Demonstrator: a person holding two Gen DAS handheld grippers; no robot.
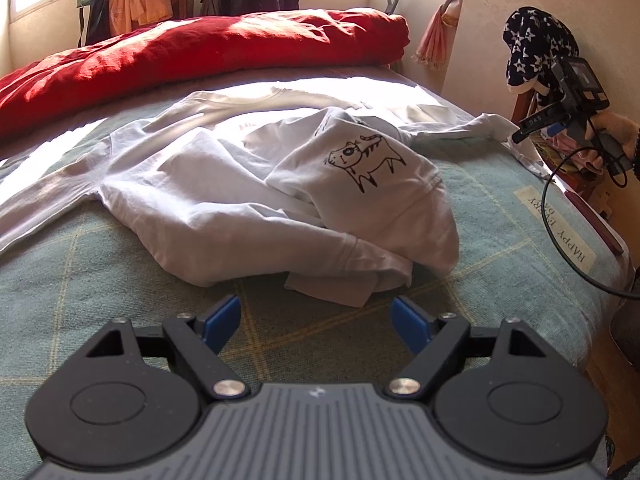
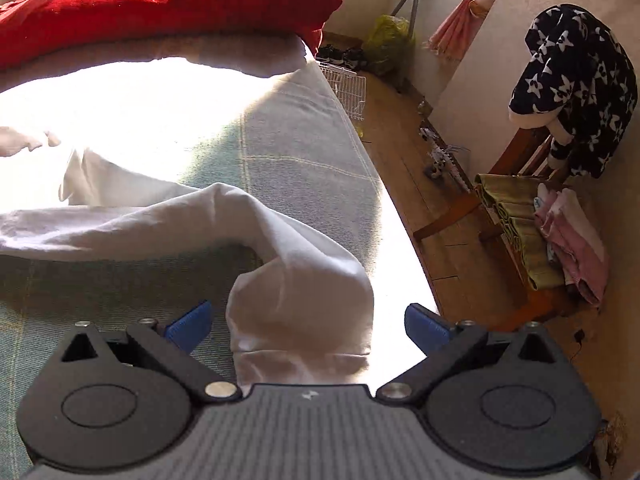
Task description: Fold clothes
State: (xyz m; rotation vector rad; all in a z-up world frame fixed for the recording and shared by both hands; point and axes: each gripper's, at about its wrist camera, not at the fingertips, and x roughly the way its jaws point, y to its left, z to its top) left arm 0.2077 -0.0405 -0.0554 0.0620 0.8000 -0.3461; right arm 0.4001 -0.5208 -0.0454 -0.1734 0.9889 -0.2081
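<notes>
White long-sleeved shirt [image 1: 248, 184] lies crumpled mid-bed on the green checked bedspread [image 1: 100, 292], in front of the red duvet [image 1: 192, 48]. Left gripper [image 1: 316, 320] hovers just short of the shirt's near hem, jaws apart, empty. Right gripper [image 2: 308, 326] stands jaws apart astride the shirt's sleeve cuff [image 2: 300, 308], pads not touching it.

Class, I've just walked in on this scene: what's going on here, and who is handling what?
A person holding a gripper in each hand is folding clothes on a bed. A white long-sleeved shirt with a cat drawing lies crumpled on the checked green cover, not yet folded. The left gripper hovers open just in front of the shirt's near edge, gripping nothing. The right gripper is open too, with the end of one sleeve lying between its fingers, not clamped. A red duvet is bunched behind the shirt.
</notes>
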